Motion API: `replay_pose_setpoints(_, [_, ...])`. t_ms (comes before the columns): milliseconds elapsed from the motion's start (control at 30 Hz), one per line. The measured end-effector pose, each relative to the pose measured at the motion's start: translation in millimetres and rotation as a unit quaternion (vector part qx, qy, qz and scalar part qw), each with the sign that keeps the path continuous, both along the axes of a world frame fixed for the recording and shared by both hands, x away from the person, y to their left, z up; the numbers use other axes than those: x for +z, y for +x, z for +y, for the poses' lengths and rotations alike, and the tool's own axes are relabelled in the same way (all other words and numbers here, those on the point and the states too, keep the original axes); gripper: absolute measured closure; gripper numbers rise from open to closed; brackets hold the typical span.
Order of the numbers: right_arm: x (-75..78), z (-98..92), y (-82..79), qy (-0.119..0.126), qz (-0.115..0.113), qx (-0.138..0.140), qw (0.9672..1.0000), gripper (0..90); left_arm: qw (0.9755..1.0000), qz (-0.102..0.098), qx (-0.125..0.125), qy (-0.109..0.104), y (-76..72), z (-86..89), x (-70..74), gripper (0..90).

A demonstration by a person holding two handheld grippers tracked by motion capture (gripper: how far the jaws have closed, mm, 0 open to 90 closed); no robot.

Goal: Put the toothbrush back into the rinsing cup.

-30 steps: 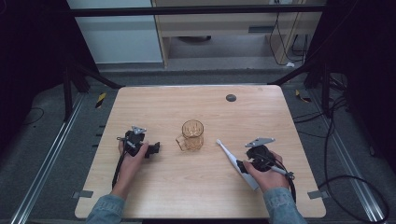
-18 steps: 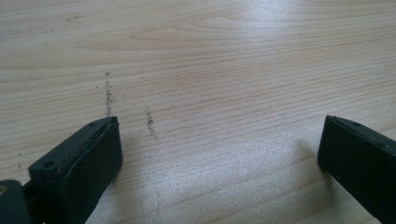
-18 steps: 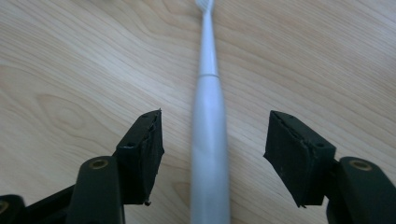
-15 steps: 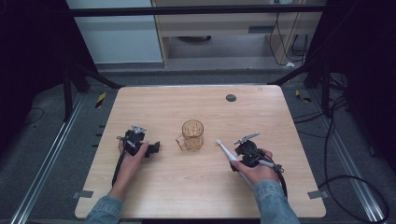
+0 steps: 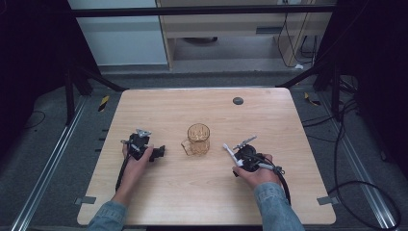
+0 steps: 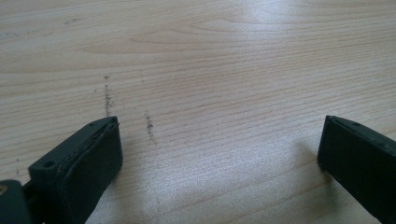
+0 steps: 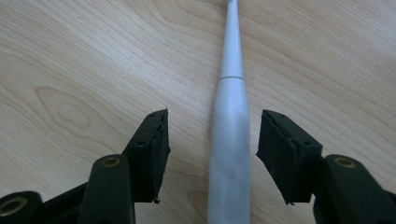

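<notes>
While the pale wooden table (image 5: 202, 202) lies lit under the high camera, the room around it stays dim: grey floor, metal rails down either side, black frame legs at the far corners, and loose cables (image 5: 365, 187) curling on the floor to the right. Beyond the far edge there's a light cabinet front (image 5: 125, 38) and a wooden shelf unit (image 5: 231, 29). A small dark disc (image 5: 237, 100) sits near the table's far edge.

Centre table, an amber glass mug (image 5: 197, 139) stands upright, handle turned toward the person's left. The white electric toothbrush (image 5: 231, 153) lies flat to the mug's right, slim head end pointing away toward the mug, well clear of it.

From above, the right gripper (image 5: 239, 166) is down over the toothbrush's thick handle and the hand hides much of it. Its own camera fills that in: the right gripper (image 7: 212, 154) straddles the toothbrush (image 7: 229, 140), the jaws have just been closing, the handle runs up between them, and there is still bare wood on both sides of it, so the pads aren't pressing yet. A narrowish gap, nothing gripped.

The left gripper (image 5: 159, 152) rests low at the mug's left, apart from it. The high view leaves its jaw gap hard to judge; its own view settles it, with the left gripper (image 6: 219, 154) spread wide over bare grain, a few dark specks (image 6: 108, 98) on the wood between.
</notes>
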State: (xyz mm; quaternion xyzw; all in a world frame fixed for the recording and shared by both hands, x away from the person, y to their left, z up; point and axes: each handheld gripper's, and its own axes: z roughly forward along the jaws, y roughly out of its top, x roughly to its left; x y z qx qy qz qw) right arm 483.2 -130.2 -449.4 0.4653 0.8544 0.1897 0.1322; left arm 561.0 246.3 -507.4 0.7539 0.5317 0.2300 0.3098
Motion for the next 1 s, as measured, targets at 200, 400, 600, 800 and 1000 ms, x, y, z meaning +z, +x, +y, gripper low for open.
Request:
replay_pose_setpoints(200, [-8.3,-0.6,8.9,-0.014,0.019,-0.008,0.9997,45.4,1.0000,0.000,-0.002,0.000,0.4,0.2,0.1,0.0])
replay_pose_setpoints(400, [-11.0,-4.5,16.2,-0.025,0.041,-0.010,0.9988,48.9,1.0000,0.000,-0.003,0.000,0.6,0.2,0.1,0.0])
replay_pose_setpoints(600, [-13.5,-2.5,20.2,-0.029,0.054,-0.008,0.9981,52.9,1.0000,0.000,-0.003,0.000,0.8,0.1,0.1,0.0])
replay_pose_setpoints(800, [-16.5,-0.9,23.6,-0.032,0.064,-0.008,0.9974,56.8,1.0000,0.000,-0.003,0.000,0.8,0.1,0.1,0.0])
replay_pose_setpoints(1000, [-17.2,1.1,26.5,-0.036,0.066,-0.005,0.9972,59.1,1.0000,0.000,-0.004,0.001,0.8,0.1,0.1,0.0])
